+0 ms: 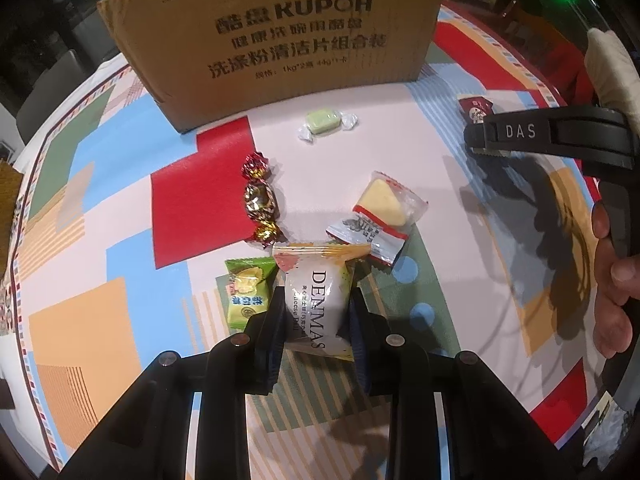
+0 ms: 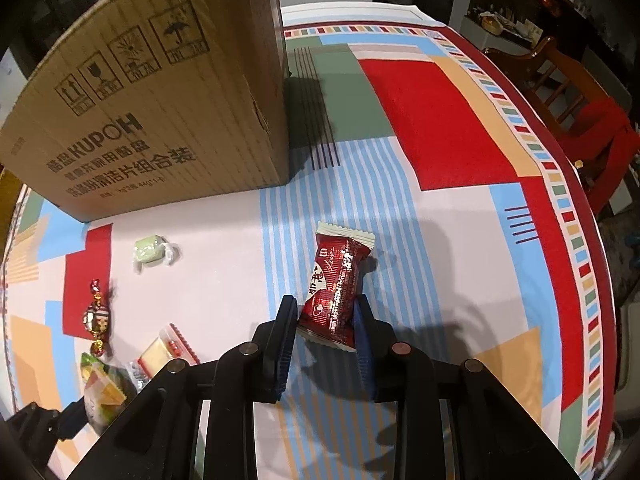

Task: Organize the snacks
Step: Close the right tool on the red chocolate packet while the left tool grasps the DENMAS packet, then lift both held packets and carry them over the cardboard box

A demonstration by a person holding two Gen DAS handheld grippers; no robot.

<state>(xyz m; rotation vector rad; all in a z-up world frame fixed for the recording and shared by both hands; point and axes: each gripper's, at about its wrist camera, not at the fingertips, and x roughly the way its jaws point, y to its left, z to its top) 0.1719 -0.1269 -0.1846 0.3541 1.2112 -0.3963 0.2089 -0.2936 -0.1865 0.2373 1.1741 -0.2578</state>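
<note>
Left wrist view is showing the left gripper [image 1: 316, 300] pinching a white cheese packet [image 1: 316, 300] between both pads, just in front of the cardboard box [image 1: 280, 40], which is standing at the far side of the patterned tablecloth [image 1: 100, 208]. A green packet [image 1: 244, 292] is lying tucked against that white packet, and a red-and-white wrapper [image 1: 370, 238] is touching its far corner, so lifting is risking dragging either neighbour along or flicking it off the pile. A gold foil candy [image 1: 260, 200], a cheese wedge [image 1: 384, 202] and a pale green candy [image 1: 326, 122] are lying between the pile and the box.

To the right of the box, the right gripper [image 2: 326, 312] is squeezing a dark red packet [image 2: 336, 288] near its lower end only, with most of the packet sticking out beyond the pads. I judge that this off-centre hold is inviting the slick wrapper to swivel or slip free on the way to the box. Both wrappers are puffy, so squeezing harder is risking crushing what is inside.
</note>
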